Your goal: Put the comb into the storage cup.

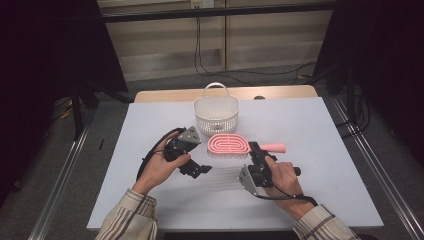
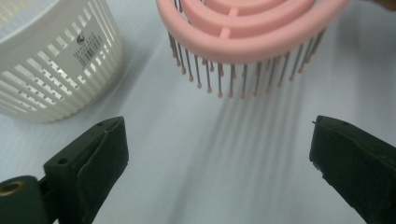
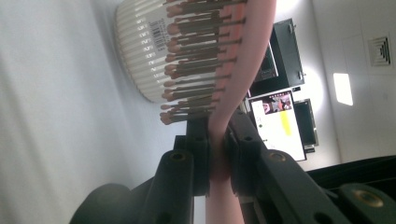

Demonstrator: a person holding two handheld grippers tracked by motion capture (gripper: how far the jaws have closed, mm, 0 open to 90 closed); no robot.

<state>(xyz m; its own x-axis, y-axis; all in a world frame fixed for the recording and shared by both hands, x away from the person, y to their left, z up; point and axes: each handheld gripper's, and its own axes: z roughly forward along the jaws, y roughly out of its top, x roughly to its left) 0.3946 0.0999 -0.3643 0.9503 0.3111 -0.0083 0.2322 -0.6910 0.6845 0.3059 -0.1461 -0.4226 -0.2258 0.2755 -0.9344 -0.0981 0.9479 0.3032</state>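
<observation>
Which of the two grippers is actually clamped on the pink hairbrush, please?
The right gripper: its jaws pinch the pink hairbrush at the handle, lifting it off the table. The left gripper is open, its jaws wide apart below the bristles, touching nothing.

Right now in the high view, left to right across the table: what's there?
Left tongs → white basket → pink hairbrush → right tongs, shut on the brush's handle.

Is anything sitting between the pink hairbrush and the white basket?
Nothing visible: the pink hairbrush, clamped at its handle by the right gripper, has bare table between it and the white basket.
</observation>
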